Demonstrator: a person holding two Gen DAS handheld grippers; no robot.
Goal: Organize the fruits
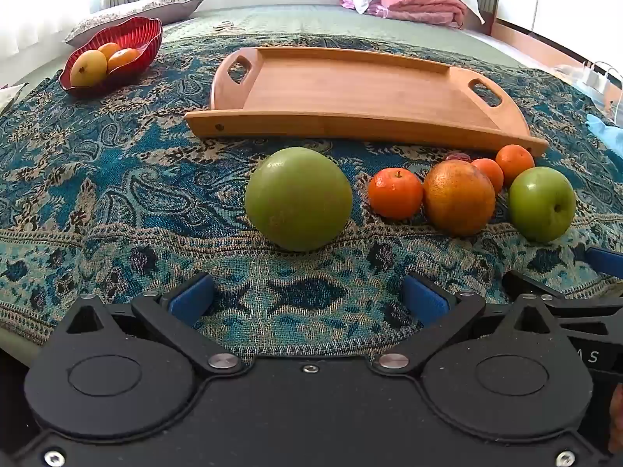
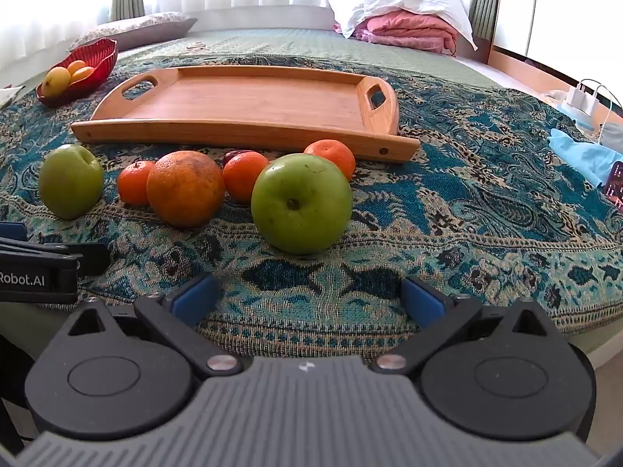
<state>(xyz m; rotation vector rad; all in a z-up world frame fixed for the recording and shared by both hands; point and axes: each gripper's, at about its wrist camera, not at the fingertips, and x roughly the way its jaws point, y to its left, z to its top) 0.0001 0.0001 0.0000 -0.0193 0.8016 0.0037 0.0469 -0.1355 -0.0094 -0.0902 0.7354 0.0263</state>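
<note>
Both tongs, left (image 1: 307,295) and right (image 2: 307,295), are held wide apart and empty. A green apple (image 1: 298,198) lies just ahead of each; it should be straddled squarely before being carried to the tray (image 1: 350,89) beyond.

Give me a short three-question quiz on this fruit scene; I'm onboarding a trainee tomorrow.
1. True or false: the wooden tray already has fruit in it.
2. Multiple choice: which fruit lies straight ahead of the left claw? A) the big orange B) a green apple C) a small mandarin
3. Short answer: where is the red bowl relative to the tray, as seen from the right claw, and what is in it?

Key
1. False; it holds nothing.
2. B.
3. To the tray's left, farther back on the patterned cloth; it holds three yellow-orange fruits.
</note>
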